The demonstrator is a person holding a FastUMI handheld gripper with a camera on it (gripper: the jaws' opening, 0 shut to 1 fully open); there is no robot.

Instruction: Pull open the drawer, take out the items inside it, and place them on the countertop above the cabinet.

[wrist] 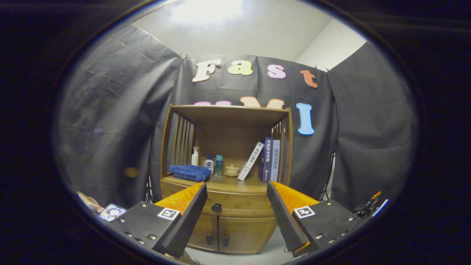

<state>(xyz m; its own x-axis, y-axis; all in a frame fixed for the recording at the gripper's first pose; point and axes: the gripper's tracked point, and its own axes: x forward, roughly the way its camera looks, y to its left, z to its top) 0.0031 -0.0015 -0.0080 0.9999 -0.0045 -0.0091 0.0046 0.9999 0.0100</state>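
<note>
Wooden cabinet [226, 206] with drawer closed; tongs [235, 217] spread, empty, framing the dark drawer knob [216, 207]; advance squarely, pinch knob, pull straight outward.

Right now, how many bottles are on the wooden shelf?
3, in a row behind the blue towel: a white pump bottle, a small dark-capped bottle, a light blue bottle. More could hide behind. The open fingers hold nothing.
</note>
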